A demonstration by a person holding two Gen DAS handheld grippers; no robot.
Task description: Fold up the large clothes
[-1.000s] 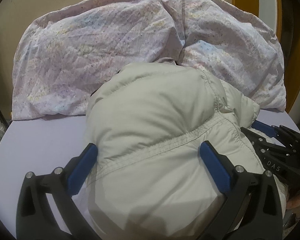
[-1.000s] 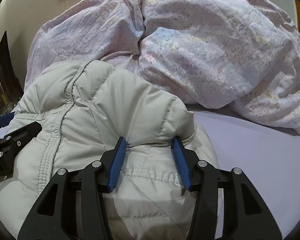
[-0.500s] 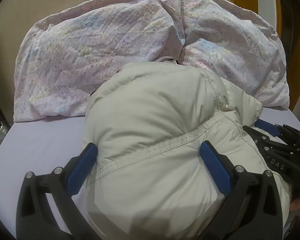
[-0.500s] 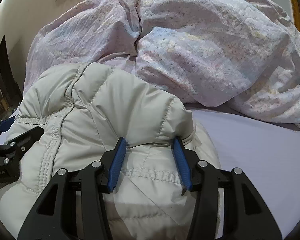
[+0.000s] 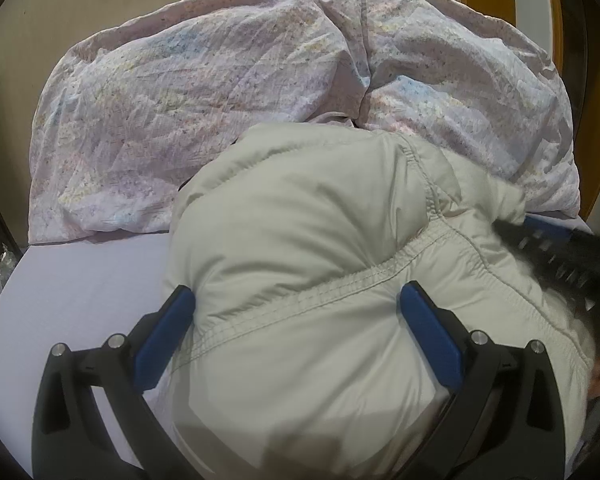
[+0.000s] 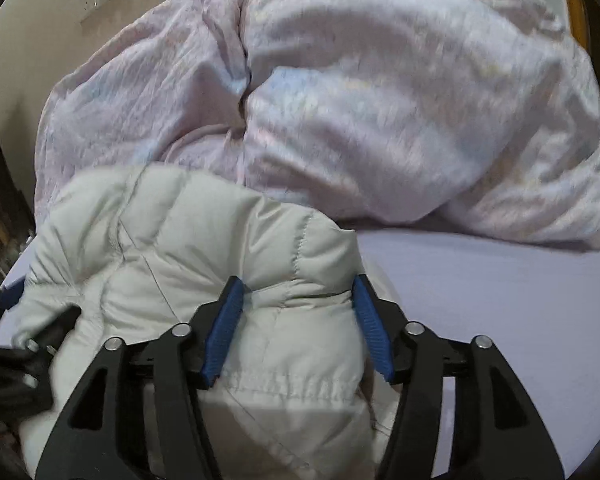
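Jacket, pale grey, puffy and quilted, sits bunched on the bed against a rumpled duvet, bulging between the wide-spread left gripper and the right gripper, whose jaws have just been opening.

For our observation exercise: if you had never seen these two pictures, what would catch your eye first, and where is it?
First, the puffy pale grey down jacket, bundled on the lilac bed sheet and filling the foreground. Behind it a crumpled pastel duvet is heaped against the wall. The blue-padded left claw straddles the jacket; the right claw has just been opening, jacket fabric still between its pads.
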